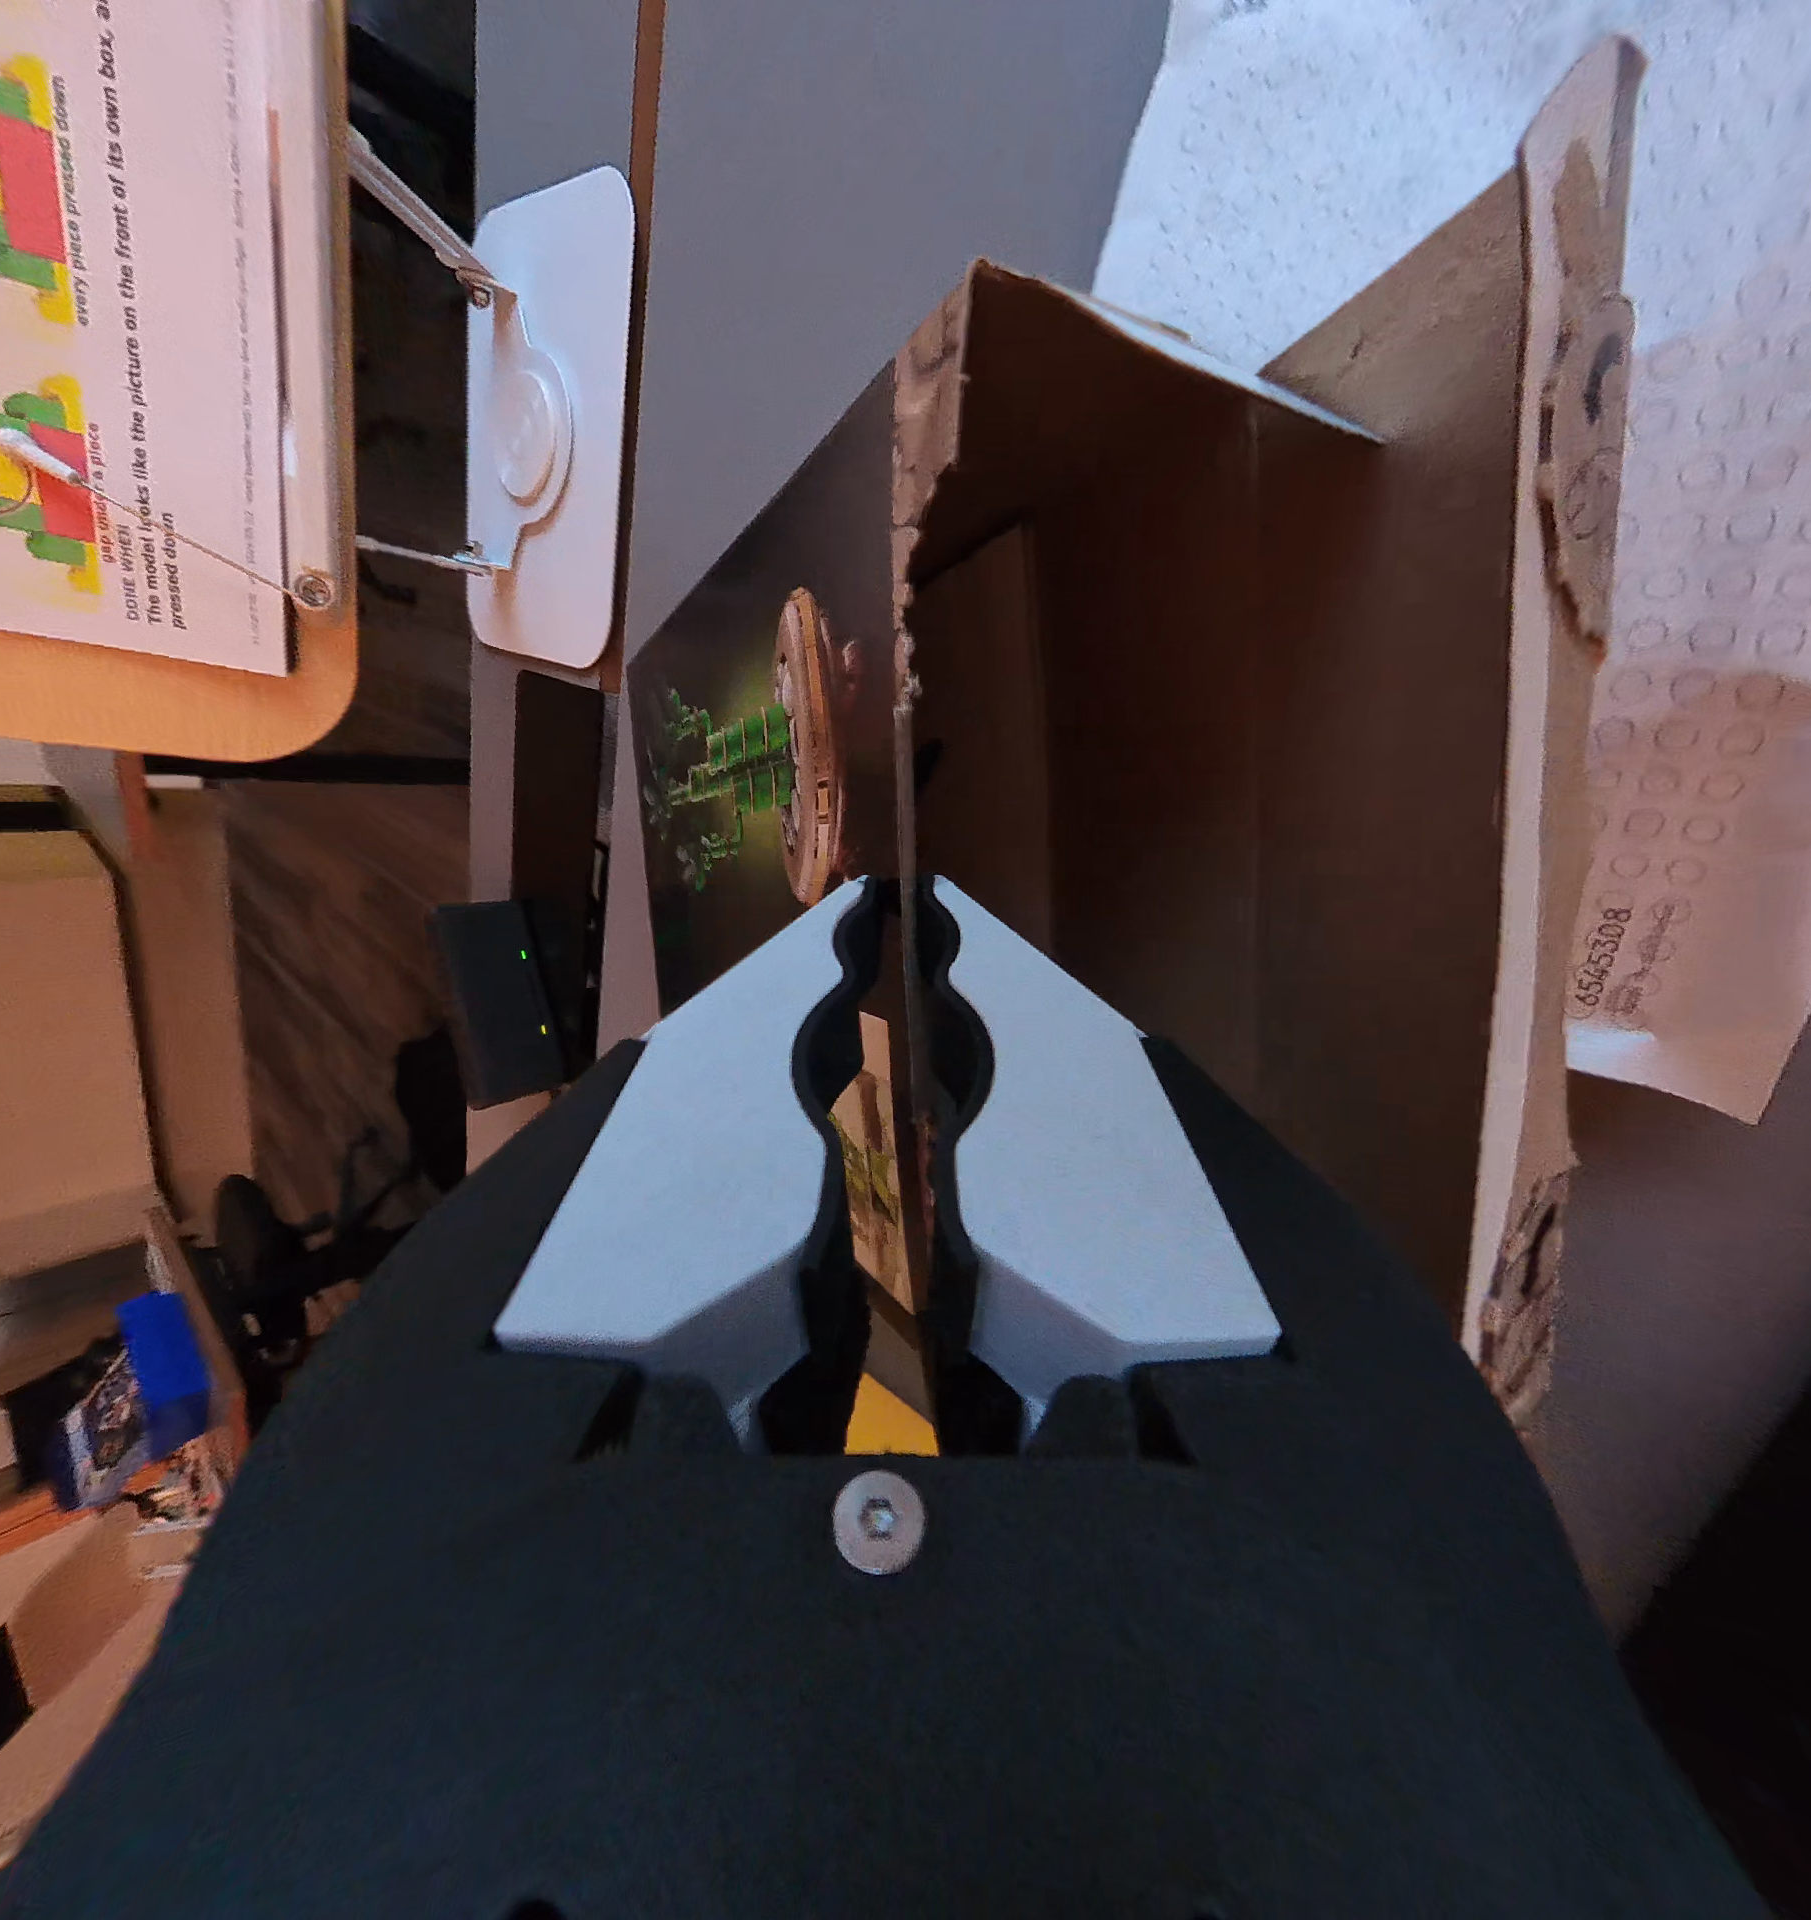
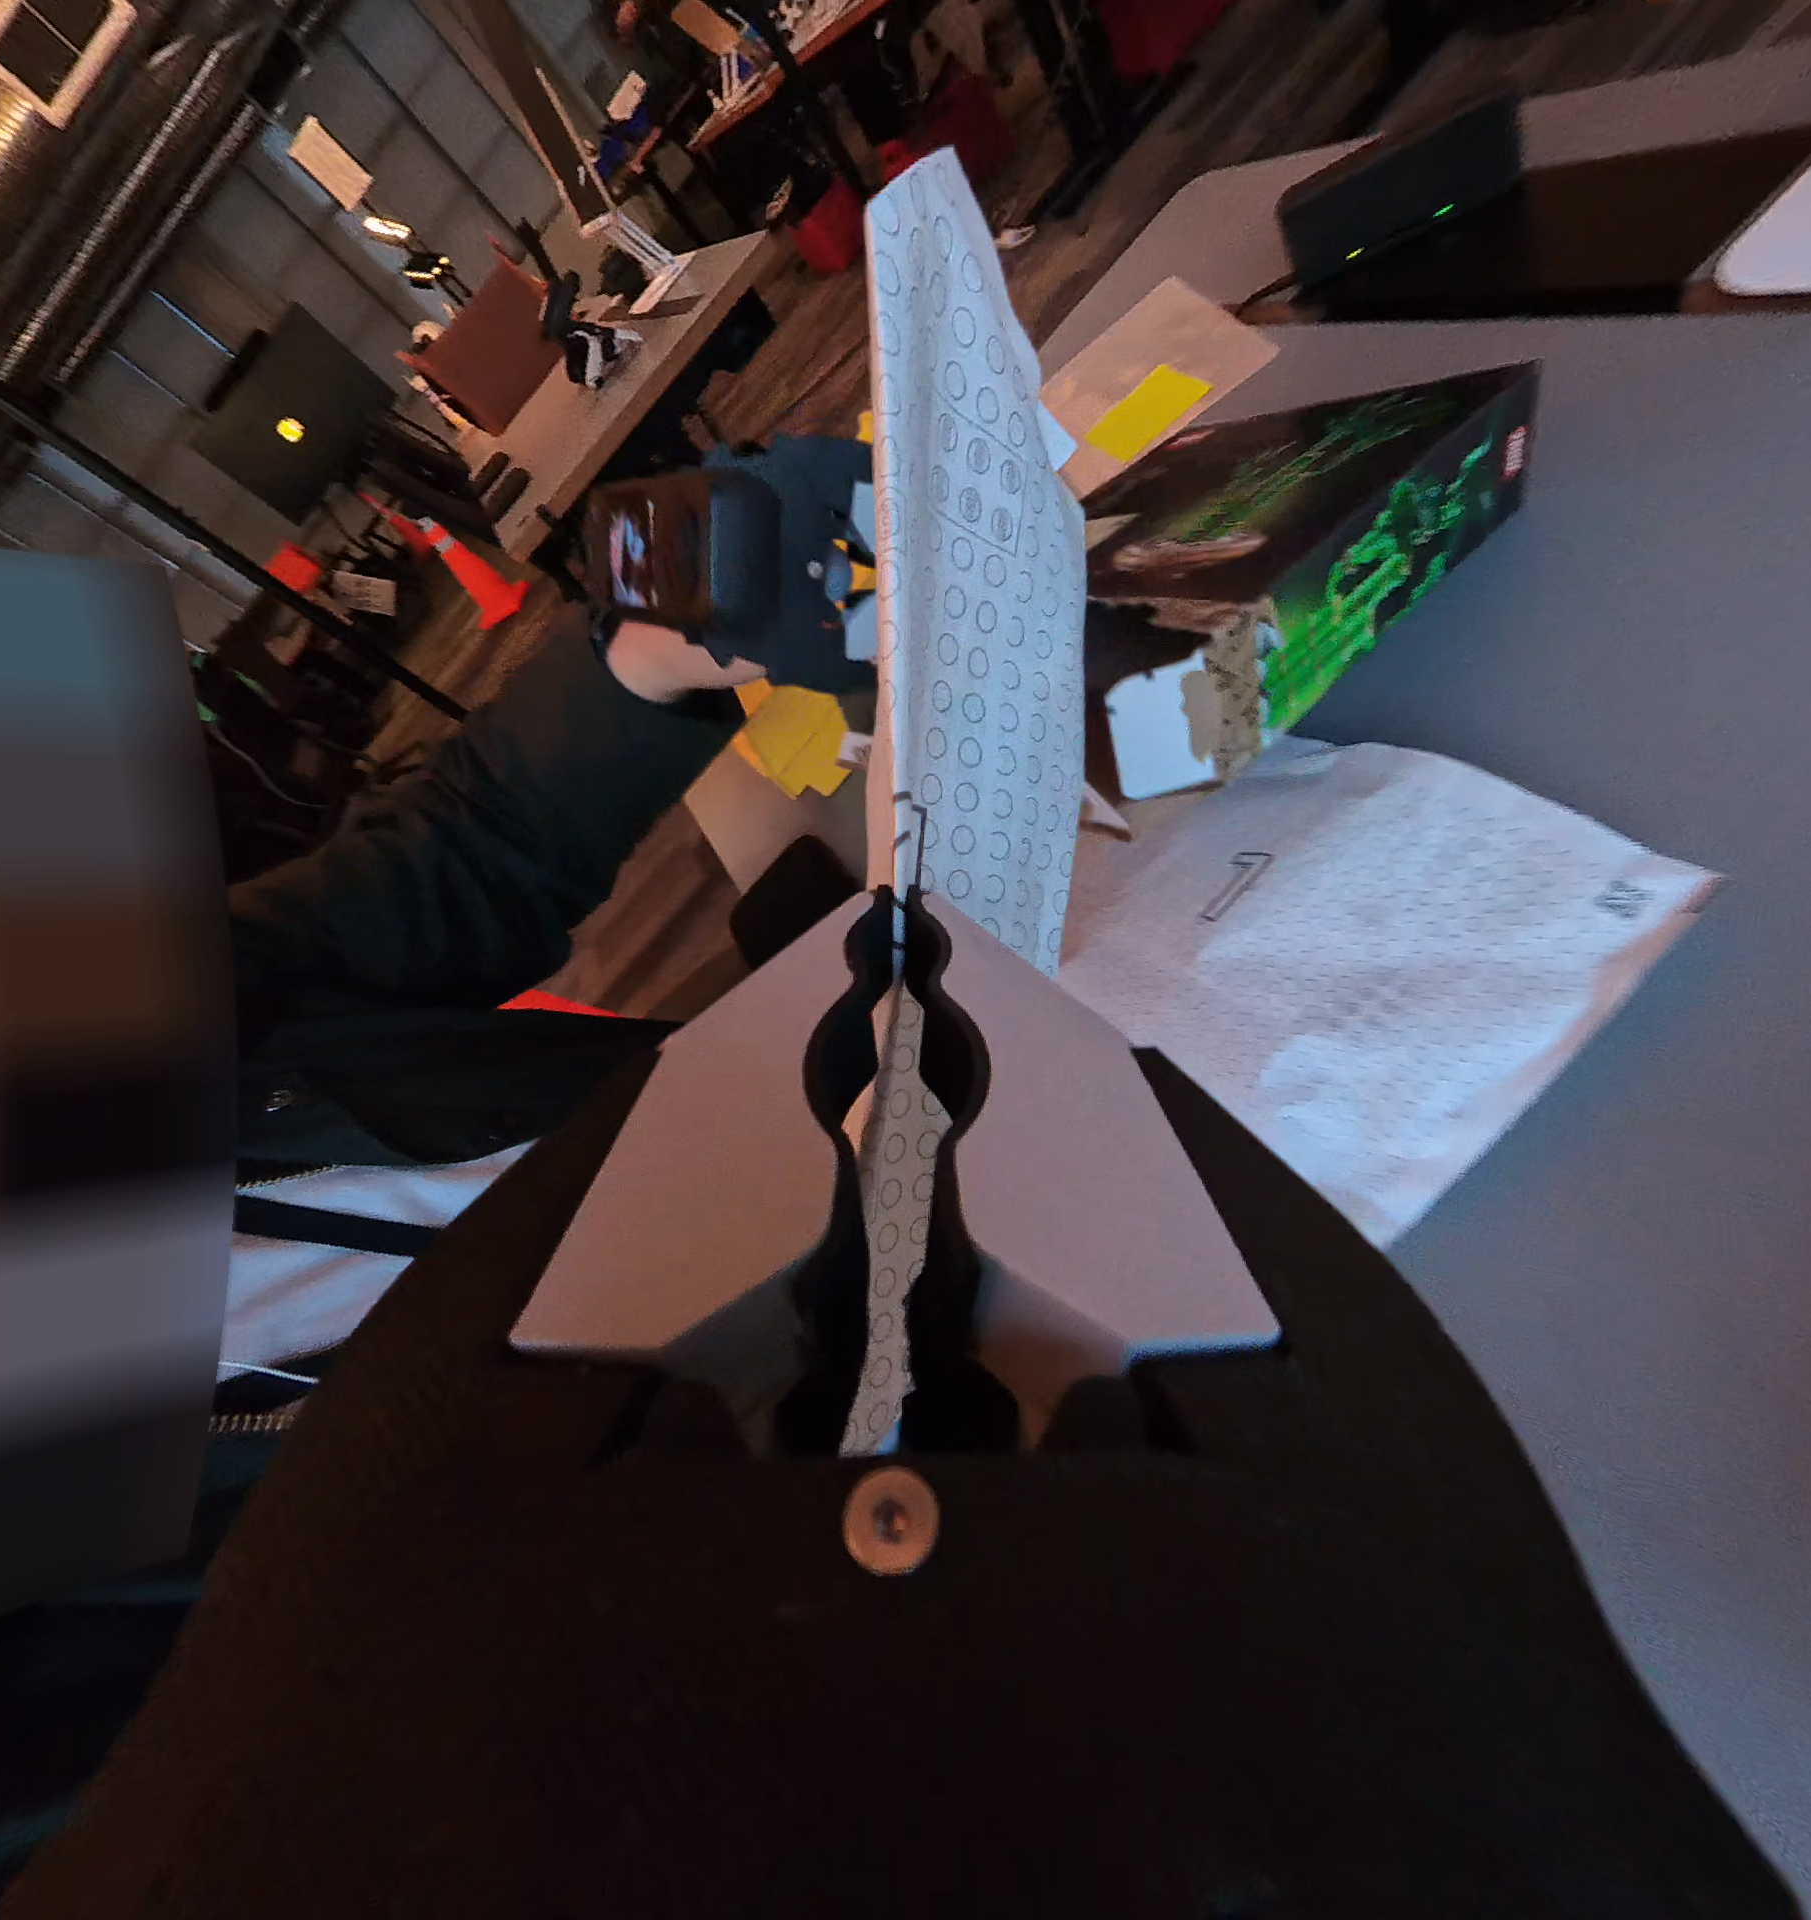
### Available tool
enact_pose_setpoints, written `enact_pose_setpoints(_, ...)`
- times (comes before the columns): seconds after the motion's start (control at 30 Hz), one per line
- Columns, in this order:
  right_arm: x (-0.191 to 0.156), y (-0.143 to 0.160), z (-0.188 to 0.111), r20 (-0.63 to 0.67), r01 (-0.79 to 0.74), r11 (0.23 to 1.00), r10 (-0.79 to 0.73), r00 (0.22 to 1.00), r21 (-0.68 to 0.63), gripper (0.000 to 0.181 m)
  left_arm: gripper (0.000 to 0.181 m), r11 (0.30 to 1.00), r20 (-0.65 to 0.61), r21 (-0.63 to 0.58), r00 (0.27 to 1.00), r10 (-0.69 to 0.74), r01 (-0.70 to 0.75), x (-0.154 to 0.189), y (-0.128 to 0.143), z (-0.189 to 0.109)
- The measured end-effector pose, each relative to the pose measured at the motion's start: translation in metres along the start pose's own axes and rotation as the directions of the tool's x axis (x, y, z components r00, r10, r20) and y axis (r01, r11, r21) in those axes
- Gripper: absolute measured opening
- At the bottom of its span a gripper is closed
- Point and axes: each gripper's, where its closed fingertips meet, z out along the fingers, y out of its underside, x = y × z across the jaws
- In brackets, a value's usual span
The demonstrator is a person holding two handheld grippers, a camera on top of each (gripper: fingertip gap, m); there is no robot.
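Left gripper (image 1: 901,883) is clamped on the edge of one panel of a cardboard box (image 1: 1192,727), the box's open brown inside facing right and its printed dark face with green plant art facing left. Right gripper (image 2: 899,891) is pinched shut on the edge of one white paper bag (image 2: 974,582) with a printed circle pattern, held up on edge above the desk (image 2: 1659,1143). A second white paper bag (image 2: 1400,966) lies flat on the desk just past it. Farther off in the right wrist view the same box (image 2: 1348,561) shows, torn flap toward the bags, with the left gripper beyond the held bag. Behind in the left wrist view: one clipboard with an instruction sheet (image 1: 122,312), one white mount plate (image 1: 548,416), one black device (image 1: 501,997) with two green lights. Two orange cones (image 2: 475,571) stand far back.
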Motion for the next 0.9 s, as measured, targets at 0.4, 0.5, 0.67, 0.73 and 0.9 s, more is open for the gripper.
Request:
enact_pose_setpoints(0.4, -0.001, 0.082, 0.107, 0.151, -0.401, 0.916, 0.397, 0.905, -0.005, 0.000, 0.008, 0.977, -0.135, 0.082, 0.973, -0.186, 0.198, 0.030, 0.014, 0.000)
enact_pose_setpoints(0.5, 0.000, 0.103, 0.107, 0.123, -0.460, 0.888, 0.457, 0.881, -0.008, 0.000, 0.009, 0.964, -0.184, 0.075, 0.953, -0.240, 0.257, 0.037, 0.016, 0.002)
enact_pose_setpoints(0.67, -0.004, 0.129, 0.103, 0.110, -0.583, 0.813, 0.580, 0.807, -0.006, 0.000, 0.009, 0.953, -0.159, 0.097, 0.950, -0.270, 0.287, 0.040, 0.015, 0.005)
enact_pose_setpoints(0.73, -0.003, 0.137, 0.100, 0.101, -0.623, 0.782, 0.620, 0.778, 0.000, 0.000, 0.007, 0.944, -0.129, 0.114, 0.946, -0.296, 0.310, 0.034, 0.013, 0.002)
enact_pose_setpoints(0.9, 0.009, 0.153, 0.087, -0.004, -0.629, 0.777, 0.629, 0.777, 0.028, 0.000, 0.007, 0.872, -0.241, 0.170, 0.877, -0.415, 0.459, 0.025, 0.005, -0.011)
